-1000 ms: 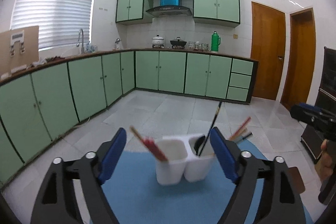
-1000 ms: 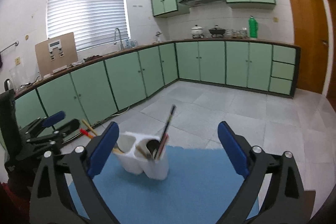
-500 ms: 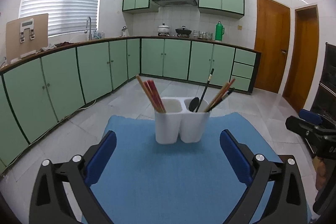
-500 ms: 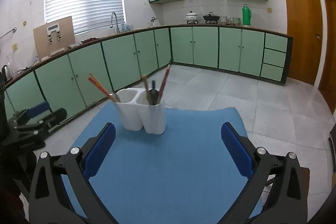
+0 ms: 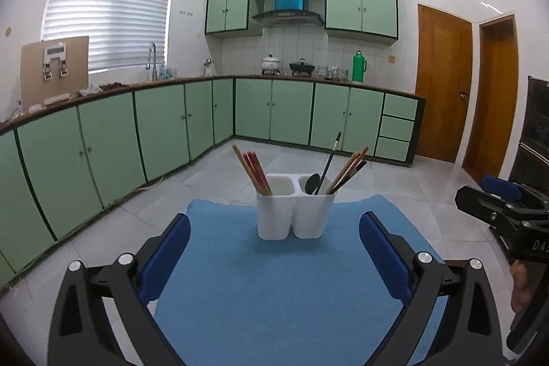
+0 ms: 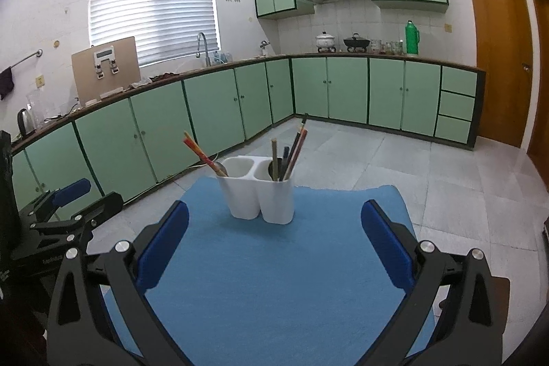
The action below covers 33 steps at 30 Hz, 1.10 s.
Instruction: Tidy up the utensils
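Both grippers hang wide and empty: left gripper (image 5: 274,252), jaws just opened, right gripper (image 6: 274,239). The white utensil holder (image 5: 295,215) stands upright on the blue mat (image 5: 274,290), chopsticks (image 5: 254,170) inside.

Mat (image 5: 274,280): plain blue.
Holder (image 5: 295,215): white, two cups.
Chopsticks (image 5: 255,172): red and tan.
Ladle (image 5: 314,184): black.
Gripper pads (image 5: 384,258): blue, on black frames.
Cabinets (image 5: 164,129): pale green, dark trim.
Doors (image 5: 442,84): orange-brown wood.
Flask (image 5: 357,67): green.
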Tool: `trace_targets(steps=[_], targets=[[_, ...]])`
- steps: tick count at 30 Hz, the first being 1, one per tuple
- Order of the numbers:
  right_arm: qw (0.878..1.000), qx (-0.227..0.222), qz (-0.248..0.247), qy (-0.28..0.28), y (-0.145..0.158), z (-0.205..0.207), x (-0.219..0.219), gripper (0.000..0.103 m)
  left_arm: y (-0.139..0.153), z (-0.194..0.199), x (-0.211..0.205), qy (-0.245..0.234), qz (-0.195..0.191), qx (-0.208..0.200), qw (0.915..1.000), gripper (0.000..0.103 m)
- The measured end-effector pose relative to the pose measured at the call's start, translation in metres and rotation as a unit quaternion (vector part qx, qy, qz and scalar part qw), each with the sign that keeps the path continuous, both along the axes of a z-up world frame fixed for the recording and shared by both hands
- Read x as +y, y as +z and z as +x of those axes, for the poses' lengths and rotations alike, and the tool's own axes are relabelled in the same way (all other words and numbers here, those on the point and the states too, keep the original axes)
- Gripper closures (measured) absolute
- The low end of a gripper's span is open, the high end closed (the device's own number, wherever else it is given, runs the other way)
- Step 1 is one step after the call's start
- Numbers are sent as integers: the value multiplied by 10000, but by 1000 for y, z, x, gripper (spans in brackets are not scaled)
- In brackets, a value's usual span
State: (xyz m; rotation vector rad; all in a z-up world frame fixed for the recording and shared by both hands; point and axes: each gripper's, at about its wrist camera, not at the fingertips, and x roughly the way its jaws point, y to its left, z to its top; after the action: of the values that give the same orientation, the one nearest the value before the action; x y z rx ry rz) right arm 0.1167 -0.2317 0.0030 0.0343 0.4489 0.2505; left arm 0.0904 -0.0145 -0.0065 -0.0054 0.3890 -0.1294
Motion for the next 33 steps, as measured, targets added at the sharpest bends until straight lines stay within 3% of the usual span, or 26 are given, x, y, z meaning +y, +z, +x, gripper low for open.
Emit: trace_targets(steps=[17, 33], targets=[[9991, -333, -98, 246, 25, -40, 12, 5, 28, -42, -2, -8, -55, -410, 9991, 6], [9984, -485, -100, 268, 35, -51, 14, 5, 38, -57, -3, 5, -17, -579, 9983, 6]])
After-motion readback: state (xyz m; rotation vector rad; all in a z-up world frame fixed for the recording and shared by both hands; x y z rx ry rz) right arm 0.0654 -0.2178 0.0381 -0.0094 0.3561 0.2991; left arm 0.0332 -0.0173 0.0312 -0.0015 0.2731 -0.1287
